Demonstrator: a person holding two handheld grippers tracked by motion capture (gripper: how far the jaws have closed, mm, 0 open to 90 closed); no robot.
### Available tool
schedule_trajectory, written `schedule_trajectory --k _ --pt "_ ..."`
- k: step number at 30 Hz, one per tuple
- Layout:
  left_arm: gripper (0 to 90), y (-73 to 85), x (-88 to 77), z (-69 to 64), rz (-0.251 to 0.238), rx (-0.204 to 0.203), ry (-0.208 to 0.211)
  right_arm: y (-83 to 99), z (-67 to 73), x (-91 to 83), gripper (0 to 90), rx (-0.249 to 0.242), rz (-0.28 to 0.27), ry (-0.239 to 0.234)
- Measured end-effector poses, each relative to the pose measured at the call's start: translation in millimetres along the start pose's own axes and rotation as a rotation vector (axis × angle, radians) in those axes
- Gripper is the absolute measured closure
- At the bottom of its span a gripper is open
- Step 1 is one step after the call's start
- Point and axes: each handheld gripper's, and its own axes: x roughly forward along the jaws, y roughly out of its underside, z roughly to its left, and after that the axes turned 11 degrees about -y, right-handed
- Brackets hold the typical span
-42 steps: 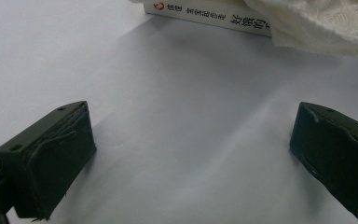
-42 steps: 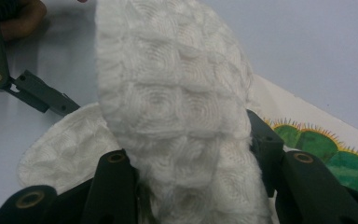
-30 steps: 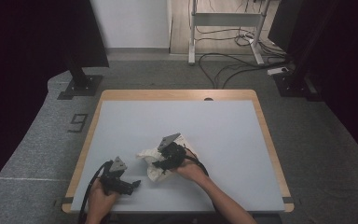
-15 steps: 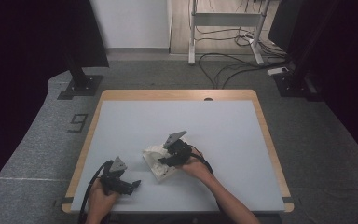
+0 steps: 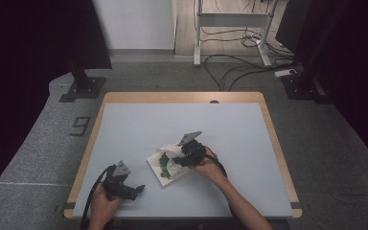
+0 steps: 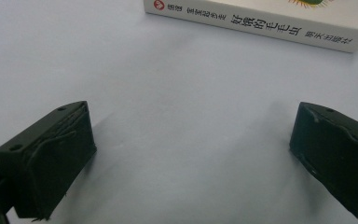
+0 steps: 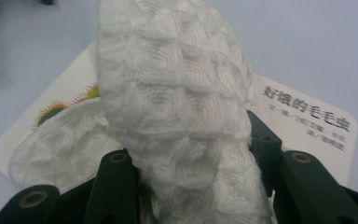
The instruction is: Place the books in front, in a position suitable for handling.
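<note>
1. White quilted cloth [image 7: 177, 116] hangs bunched in the right tool [image 5: 184, 154], whose jaws are clamped tight on it, over the white picture book with a green caterpillar cover [image 5: 165, 167] lying on the pale blue table [image 5: 249, 143].
2. Left tool [image 5: 136, 188] rests near the table's front edge, jaws wide apart, holding nothing.
3. Risk, as I judge it: dragging cloth could shove the unpinned book sideways.
4. Loose folds might slip free from the grip.

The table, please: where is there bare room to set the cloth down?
The table is bare across its far half and right side. It is crowded only near the middle front, where the right gripper holds the cloth over the book, and by the left gripper.
</note>
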Motion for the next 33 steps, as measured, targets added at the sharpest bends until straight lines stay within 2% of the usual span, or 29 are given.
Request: schedule_trajectory --k 13,22,25,33 --pt "0.0 0.0 0.0 0.0 0.000 0.000 0.000 9.9 -17.5 -13.9 55.7 0.031 0.002 0.068" --pt "0.0 0.0 0.0 0.0 0.000 -0.001 0.001 19.2 -33.1 -26.8 55.3 0.071 0.010 0.124" --pt "0.0 0.0 0.0 0.0 0.000 0.000 0.000 24.2 -38.4 -30.7 55.4 0.102 -0.008 0.118" --pt "0.0 0.0 0.0 0.0 0.000 -0.001 0.000 24.7 -38.4 -32.5 55.4 0.099 0.002 0.133"
